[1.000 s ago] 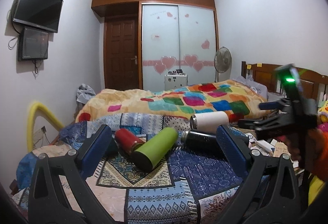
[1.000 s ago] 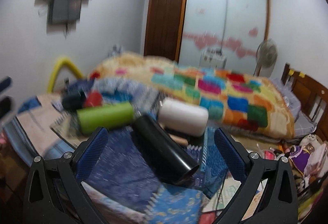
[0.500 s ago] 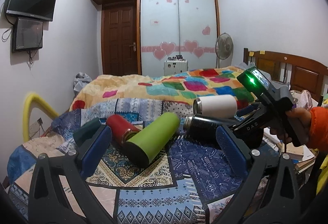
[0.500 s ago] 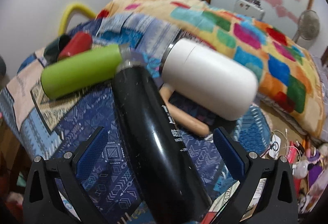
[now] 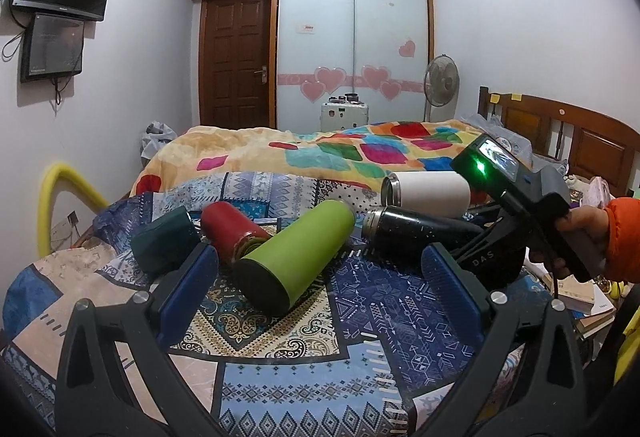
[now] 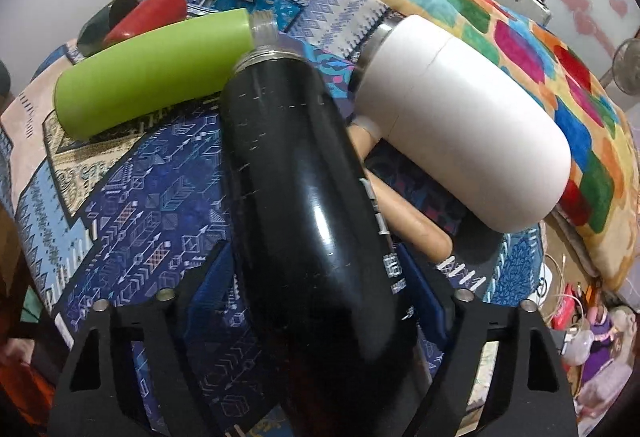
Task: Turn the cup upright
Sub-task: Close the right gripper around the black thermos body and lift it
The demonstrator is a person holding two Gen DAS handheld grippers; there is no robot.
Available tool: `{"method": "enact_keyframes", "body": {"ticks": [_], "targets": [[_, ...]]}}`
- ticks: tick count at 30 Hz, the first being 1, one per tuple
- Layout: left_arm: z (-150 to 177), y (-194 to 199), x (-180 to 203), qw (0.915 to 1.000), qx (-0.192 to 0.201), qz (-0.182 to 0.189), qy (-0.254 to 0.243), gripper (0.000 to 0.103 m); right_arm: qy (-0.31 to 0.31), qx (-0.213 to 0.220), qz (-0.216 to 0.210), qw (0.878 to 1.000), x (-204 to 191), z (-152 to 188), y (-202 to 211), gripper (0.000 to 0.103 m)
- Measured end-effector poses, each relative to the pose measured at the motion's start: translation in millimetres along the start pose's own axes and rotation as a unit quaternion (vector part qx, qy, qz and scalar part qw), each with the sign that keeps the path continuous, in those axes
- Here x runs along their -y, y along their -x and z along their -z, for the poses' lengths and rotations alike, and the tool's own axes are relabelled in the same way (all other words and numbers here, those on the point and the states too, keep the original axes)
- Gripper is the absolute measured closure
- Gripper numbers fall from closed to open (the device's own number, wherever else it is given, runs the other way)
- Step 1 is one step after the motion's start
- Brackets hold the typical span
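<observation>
Several cups lie on their sides on a patterned blue cloth (image 5: 360, 301). A black cup (image 6: 304, 193) lies with its threaded mouth pointing away from the right wrist camera; it also shows in the left wrist view (image 5: 412, 233). My right gripper (image 6: 316, 297) has its jaws closed against the black cup's lower body. A white cup (image 6: 460, 117), a green cup (image 6: 148, 73), a red cup (image 5: 232, 233) and a dark green cup (image 5: 164, 241) lie around it. My left gripper (image 5: 320, 277) is open and empty, held in front of the green cup (image 5: 296, 253).
A wooden roller (image 6: 404, 213) lies under the black and white cups. A bed with a colourful blanket (image 5: 340, 153) stands behind the cloth. A yellow tube (image 5: 60, 189) is at the left. Clutter lies on the floor at the right (image 6: 572, 317).
My right gripper moved forward and down over the black cup and closed its jaws on the cup's lower body. The left gripper stayed open and nearly still.
</observation>
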State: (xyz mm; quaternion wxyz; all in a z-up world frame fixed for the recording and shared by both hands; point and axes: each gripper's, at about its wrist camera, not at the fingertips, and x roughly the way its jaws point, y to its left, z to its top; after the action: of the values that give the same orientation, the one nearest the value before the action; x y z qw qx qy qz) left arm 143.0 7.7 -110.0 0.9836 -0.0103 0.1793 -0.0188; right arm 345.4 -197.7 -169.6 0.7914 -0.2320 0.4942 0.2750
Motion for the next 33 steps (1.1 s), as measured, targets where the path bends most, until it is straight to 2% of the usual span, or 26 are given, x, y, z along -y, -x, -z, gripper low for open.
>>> {"method": "enact_keyframes", "body": {"ticks": [6, 10, 13, 15, 20, 27, 33], "targets": [[-2.1, -1.7, -1.8, 1.0, -0.004, 0.004, 0.002, 0.0, -0.011, 0.005, 0.001, 1.0, -5.3, 4.6, 4.6, 0.033], [-4.4, -0.1, 0.8, 0.9999, -0.005, 0.016, 0.001, 0.0, -0.026, 0.017, -0.002, 1.0, -11.8, 11.8, 14.9, 0.039], [-5.4, 3.0, 4.5, 0.9997, -0.003, 0.022, 0.0, 0.0, -0.036, 0.028, -0.013, 0.999, -10.9, 14.7, 20.0, 0.039], [-5.4, 6.1, 7.3, 0.9997, -0.002, 0.025, -0.002, 0.0, -0.036, 0.036, -0.007, 0.999, -14.2, 16.4, 24.7, 0.039], [-8.1, 14.6, 11.3, 0.9995, -0.001, 0.031, -0.007, 0.0, -0.02, 0.061, 0.004, 0.998, -26.2, 18.9, 46.0, 0.039], [-10.2, 33.7, 11.4, 0.9993, 0.004, 0.037, -0.002, 0.0, 0.004, 0.104, -0.002, 0.995, -49.7, 25.2, 76.5, 0.039], [-6.9, 44.2, 9.0, 0.9995, -0.002, 0.032, -0.003, 0.0, 0.038, 0.106, -0.02, 0.993, -75.5, 30.3, 75.9, 0.04]]}}
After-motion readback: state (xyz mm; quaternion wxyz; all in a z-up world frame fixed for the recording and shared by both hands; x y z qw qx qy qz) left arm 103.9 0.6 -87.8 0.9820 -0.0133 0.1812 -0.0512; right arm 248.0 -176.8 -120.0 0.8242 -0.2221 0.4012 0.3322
